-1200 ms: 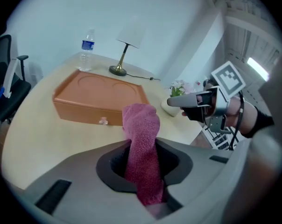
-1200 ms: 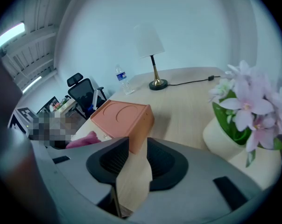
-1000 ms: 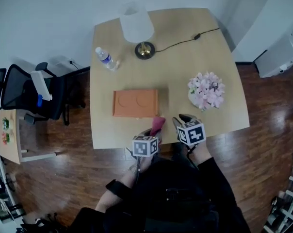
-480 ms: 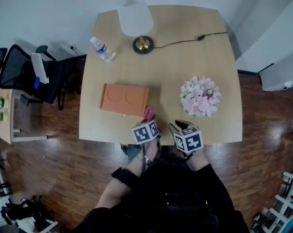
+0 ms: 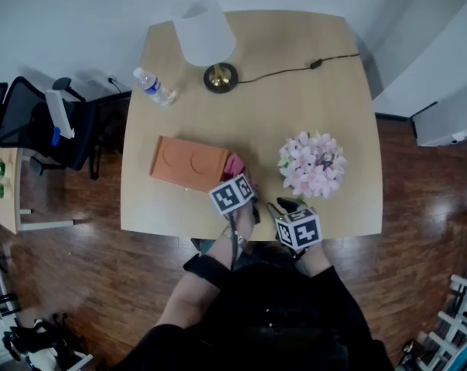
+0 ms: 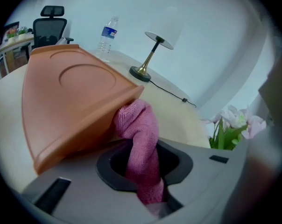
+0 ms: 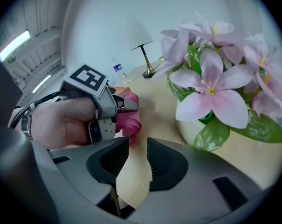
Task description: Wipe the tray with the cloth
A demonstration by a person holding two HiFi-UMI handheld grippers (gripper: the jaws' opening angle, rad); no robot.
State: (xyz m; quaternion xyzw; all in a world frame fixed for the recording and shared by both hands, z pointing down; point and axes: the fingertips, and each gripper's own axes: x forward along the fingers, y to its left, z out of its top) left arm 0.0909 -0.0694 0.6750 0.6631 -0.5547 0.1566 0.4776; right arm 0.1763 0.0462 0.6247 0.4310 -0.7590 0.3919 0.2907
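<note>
— Where's the cloth?

— The pink cloth point(image 6: 140, 134) is pinched in the left gripper point(image 5: 236, 176). It sticks out past the jaws in a bunch, and its far end touches the near right edge of the orange tray point(image 5: 185, 163).

— And the tray?

— It lies on the bench point(image 5: 311, 91), left of the flowers point(image 5: 312, 165), with the left gripper at its right end.

— How is that hand held?

— The left hand point(image 7: 61, 122) is wrapped round the handle. The forearm reaches in over the bench's near edge, and the gripper tilts down toward the tray.

— The other one?

— The right gripper point(image 7: 131, 164) is just to the right, by the near edge and close to the flowers, angled down. Its jaws stand a narrow gap apart, and only bare bench shows between them.
</note>
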